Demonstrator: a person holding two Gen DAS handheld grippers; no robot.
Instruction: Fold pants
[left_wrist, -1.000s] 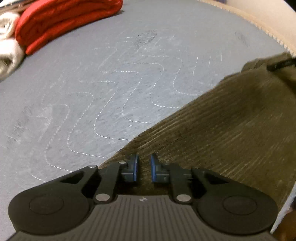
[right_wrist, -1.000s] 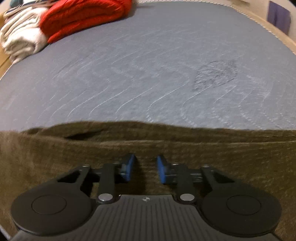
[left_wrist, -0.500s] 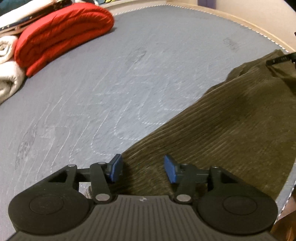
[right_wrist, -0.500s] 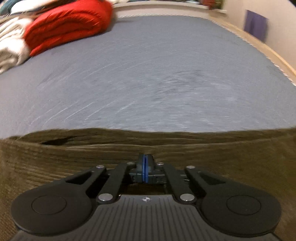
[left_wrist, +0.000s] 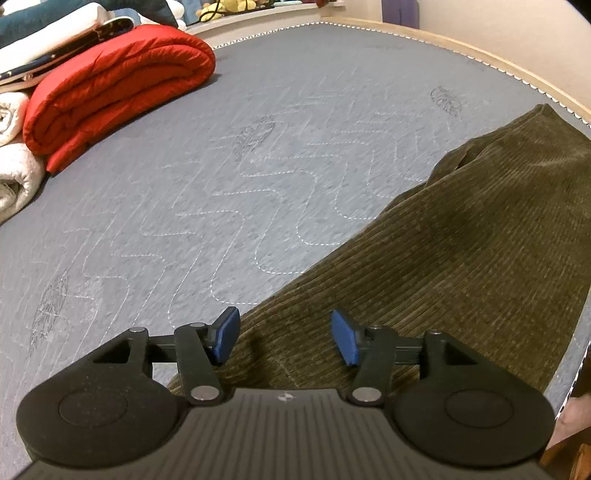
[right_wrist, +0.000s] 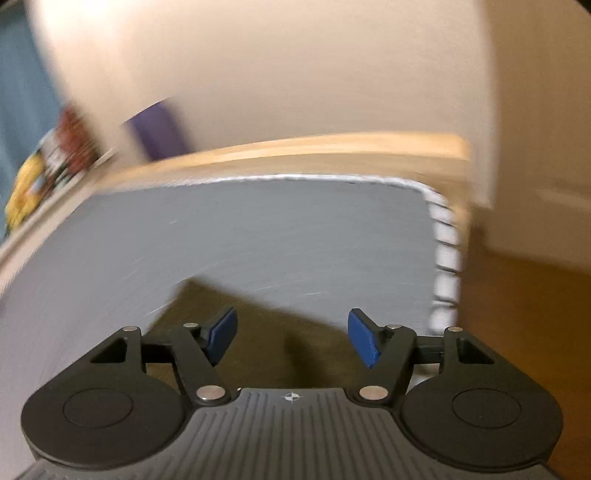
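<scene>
1. Lying flat on the grey bed (left_wrist: 258, 155), the brown pants (left_wrist: 461, 258) are seen from the bottom middle up to the upper right of the left view; their long side runs that way.
2. The left gripper (left_wrist: 286, 339) is held wide apart just over the pants' near end, with nothing held.
3. The right gripper (right_wrist: 291, 339) is also wide apart, over a blurred pants corner.
4. Half a second ago the right tongs were shut; now they are apart and swung away.
</scene>
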